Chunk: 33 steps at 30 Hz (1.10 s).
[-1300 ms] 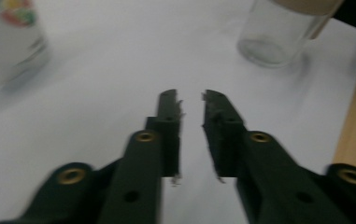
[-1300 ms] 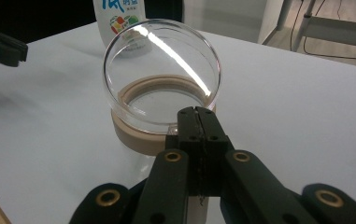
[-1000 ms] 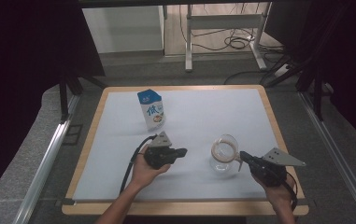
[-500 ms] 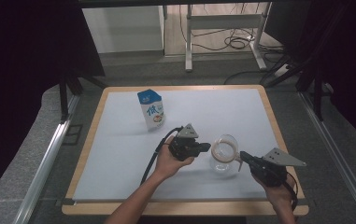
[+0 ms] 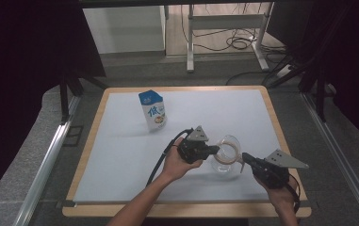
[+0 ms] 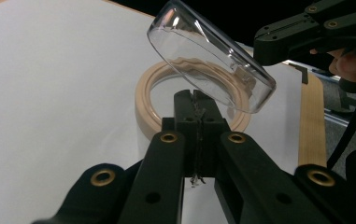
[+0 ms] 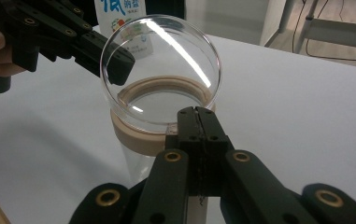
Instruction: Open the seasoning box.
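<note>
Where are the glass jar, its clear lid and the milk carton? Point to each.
glass jar (image 7: 140, 136): right gripper view, on its tan collar.
clear lid (image 6: 203, 53): left gripper view, on the tilted glass dome.
milk carton (image 5: 153, 113): high view, on its printed front face.

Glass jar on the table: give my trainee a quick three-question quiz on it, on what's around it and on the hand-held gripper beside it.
1. True or false: the clear lid of the glass jar lies shut flat on its beige ring.
2. What stands at the back of the table? A: blue-and-white carton. B: red mug. C: kettle.
3. Are the jaws of the left hand-held gripper open or shut?

Key: 1 false, the lid is tilted up above the ring. 2 A. 3 shut.
</note>
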{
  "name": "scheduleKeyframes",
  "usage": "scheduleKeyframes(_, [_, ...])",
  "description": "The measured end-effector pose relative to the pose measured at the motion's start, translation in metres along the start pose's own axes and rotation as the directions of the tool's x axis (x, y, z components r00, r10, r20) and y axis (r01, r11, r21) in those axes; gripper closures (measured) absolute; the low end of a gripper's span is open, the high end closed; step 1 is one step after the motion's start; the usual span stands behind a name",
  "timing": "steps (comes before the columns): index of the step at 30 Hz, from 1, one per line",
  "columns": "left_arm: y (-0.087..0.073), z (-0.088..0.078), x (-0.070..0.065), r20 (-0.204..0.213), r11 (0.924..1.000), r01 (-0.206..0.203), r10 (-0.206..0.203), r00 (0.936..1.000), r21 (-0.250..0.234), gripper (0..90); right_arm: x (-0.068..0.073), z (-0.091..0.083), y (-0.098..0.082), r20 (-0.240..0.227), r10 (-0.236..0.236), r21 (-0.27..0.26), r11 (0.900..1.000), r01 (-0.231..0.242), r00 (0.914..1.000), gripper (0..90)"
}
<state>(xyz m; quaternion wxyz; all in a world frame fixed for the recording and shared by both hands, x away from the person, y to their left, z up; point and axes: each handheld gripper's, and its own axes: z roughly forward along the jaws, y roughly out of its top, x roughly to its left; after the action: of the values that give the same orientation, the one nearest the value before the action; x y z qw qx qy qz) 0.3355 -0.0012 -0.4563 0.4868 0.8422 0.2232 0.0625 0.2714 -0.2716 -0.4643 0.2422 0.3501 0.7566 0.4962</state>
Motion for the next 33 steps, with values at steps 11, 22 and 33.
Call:
scheduleKeyframes(11, [0.009, 0.001, -0.011, -0.008, 0.9991, -0.043, 0.043, 0.9990, -0.002, 90.0, 0.001, -0.007, -0.018, 0.019, 0.039, 0.042, 0.998, -0.039, 0.9991, 89.8])
scheduleKeyframes(22, [0.020, 0.010, -0.027, 0.022, 0.9972, -0.074, 0.074, 0.9970, -0.004, 90.0, -0.033, -0.013, -0.038, 0.086, 0.142, 0.034, 0.989, -0.145, 0.9862, 87.3])
scheduleKeyframes(33, [0.026, 0.024, -0.040, 0.049, 0.9965, -0.083, 0.084, 0.9953, -0.009, 90.0, -0.029, -0.009, -0.038, 0.092, 0.136, 0.042, 0.989, -0.140, 0.9864, 83.5])
